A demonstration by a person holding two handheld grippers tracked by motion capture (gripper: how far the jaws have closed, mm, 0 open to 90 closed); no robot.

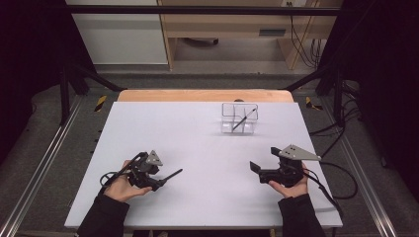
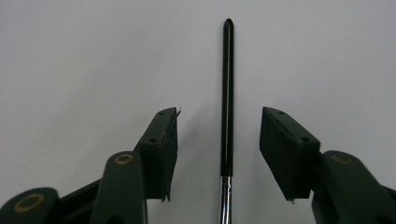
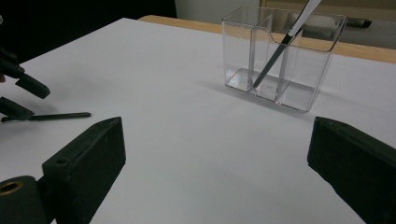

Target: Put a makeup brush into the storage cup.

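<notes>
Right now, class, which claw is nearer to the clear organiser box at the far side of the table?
The right claw. The clear organiser box stands ahead of it, slightly to its left. The left claw sits much farther off, across the table, around a black pen.

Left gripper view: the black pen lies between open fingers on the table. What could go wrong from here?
1. The pen lies loose between the left gripper, touching neither finger, so it may roll on the smooth table before any regrasp.
2. It sits off-centre, nearer the right finger; closing could push it sideways or skew it.
3. The clear holder already has a pen leaning in it; a second one could knock it.
</notes>
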